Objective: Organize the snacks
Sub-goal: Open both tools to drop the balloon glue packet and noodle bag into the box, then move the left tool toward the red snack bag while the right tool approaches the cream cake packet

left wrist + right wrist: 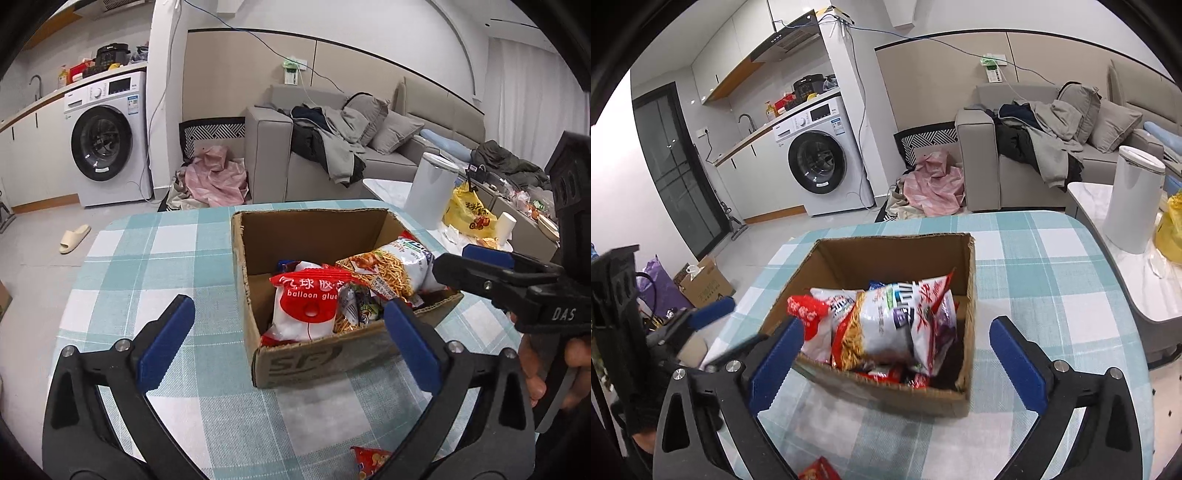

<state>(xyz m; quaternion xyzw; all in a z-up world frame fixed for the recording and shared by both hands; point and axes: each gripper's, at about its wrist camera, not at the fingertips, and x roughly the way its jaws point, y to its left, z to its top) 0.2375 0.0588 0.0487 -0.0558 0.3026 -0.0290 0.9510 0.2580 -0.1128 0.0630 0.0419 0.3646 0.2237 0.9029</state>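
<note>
A red "balloon glue" packet (pixel 308 306) lies in the cardboard box (pixel 314 363) just beyond both released, empty grippers (pixel 291 343) (pixel 897 362).

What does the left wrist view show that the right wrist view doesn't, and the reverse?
Only the left wrist view: a slipper on the floor, a paper cup on the side table, the "balloon glue" print on the red-and-white packet, and a hand holding the right gripper.

Only the right wrist view: a dark glass door, a range hood, and a floor carton beside a purple bag.

Both: the snack-filled box on the checked tablecloth, washing machine, sofa, white canister, both grippers open and empty.
</note>
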